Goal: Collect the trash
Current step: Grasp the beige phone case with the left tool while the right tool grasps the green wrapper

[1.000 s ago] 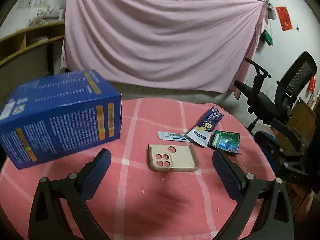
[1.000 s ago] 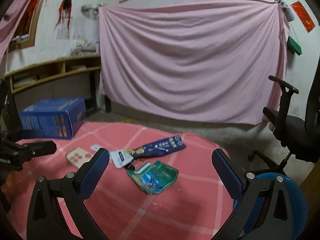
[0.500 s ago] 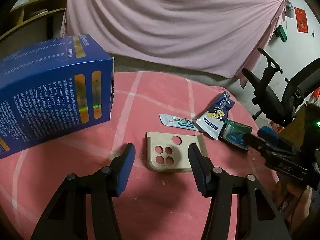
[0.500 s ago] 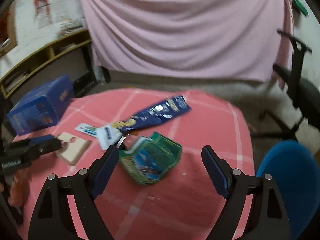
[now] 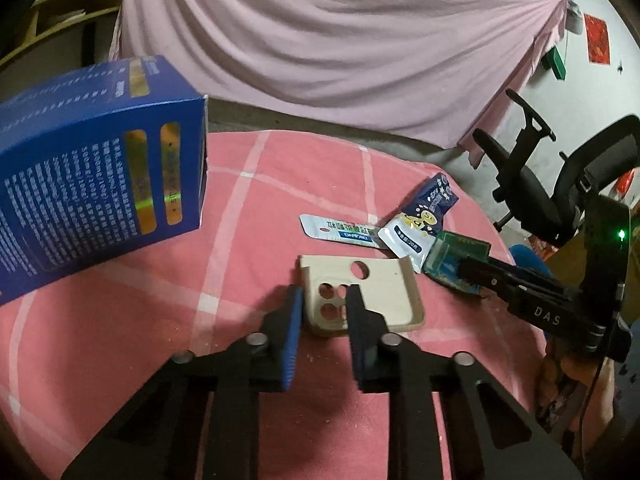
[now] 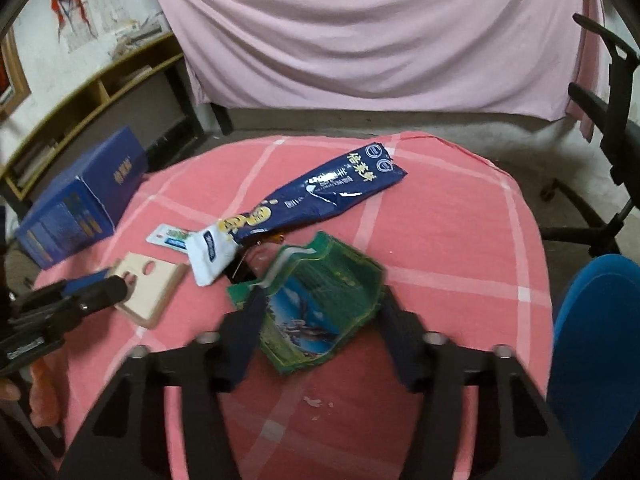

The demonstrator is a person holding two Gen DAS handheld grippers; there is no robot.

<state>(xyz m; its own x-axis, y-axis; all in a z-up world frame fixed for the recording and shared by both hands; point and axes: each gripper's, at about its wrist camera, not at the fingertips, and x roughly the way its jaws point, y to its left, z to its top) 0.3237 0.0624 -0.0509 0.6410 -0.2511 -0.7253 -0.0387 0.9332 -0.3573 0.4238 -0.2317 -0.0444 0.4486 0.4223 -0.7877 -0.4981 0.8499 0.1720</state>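
On the pink checked counter [image 6: 448, 216] I count four bits of trash: one beige phone case [image 5: 374, 292], one green packet [image 6: 320, 312], one long dark blue wrapper [image 6: 316, 200] and one small white sachet [image 5: 340, 233]. One big blue box [image 5: 96, 184] sits off at about 10 o'clock from the case in the left wrist view.

Left tongs [image 5: 322, 312] are closing, and the case's near corner with the camera holes sits right between the jaws, so they're straddling it. I can't say the pads are pressing yet. The case lies flat, long axis running roughly 9 to 3 o'clock.

Right tongs [image 6: 320, 320] are closing too, with the crumpled green packet between the jaws, one at each side. That view is a bit blurry, so contact is hard to call. The packet's long axis runs about 7 to 1 o'clock, open end at 1.

The blue wrapper runs from 8 o'clock up to 2 o'clock, just beyond the packet, its white end toward the case.
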